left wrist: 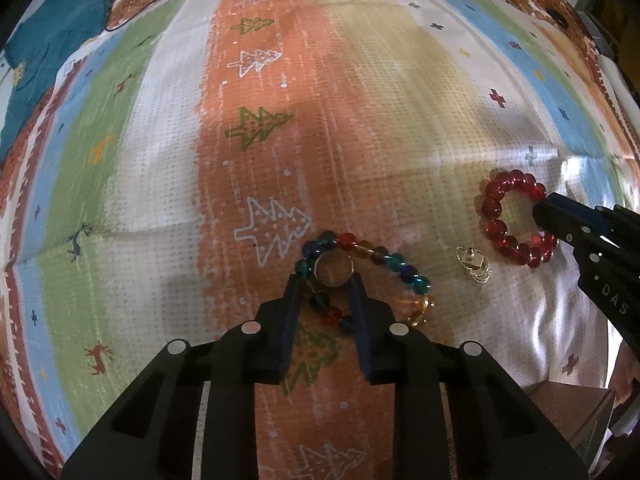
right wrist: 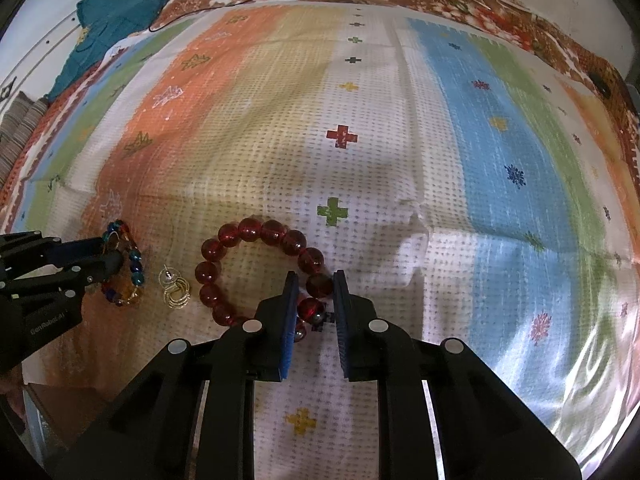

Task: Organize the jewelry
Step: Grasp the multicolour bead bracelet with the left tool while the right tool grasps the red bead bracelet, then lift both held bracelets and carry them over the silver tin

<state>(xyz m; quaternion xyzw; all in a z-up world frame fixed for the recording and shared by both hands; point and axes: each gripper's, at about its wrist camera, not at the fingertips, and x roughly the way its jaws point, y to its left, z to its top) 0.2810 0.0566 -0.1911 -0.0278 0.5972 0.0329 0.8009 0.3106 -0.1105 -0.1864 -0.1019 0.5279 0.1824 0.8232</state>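
Both grippers are down on the striped cloth (right wrist: 400, 184) at once. The left gripper (left wrist: 326, 280) has its fingers narrowed around a small round ring (left wrist: 334, 269) that lies inside the loop of the multicoloured bead bracelet (left wrist: 394, 266) — the tips touch the ring on either side. Over to the right, the right gripper (right wrist: 316, 286) pinches one bead of the red bead bracelet (right wrist: 256, 232), fingers close together on it. Between the two bracelets, apart from both, lies a gold earring (right wrist: 176, 290) — flat on the white stripe. A teal garment (right wrist: 116, 16) sits at the far left corner.
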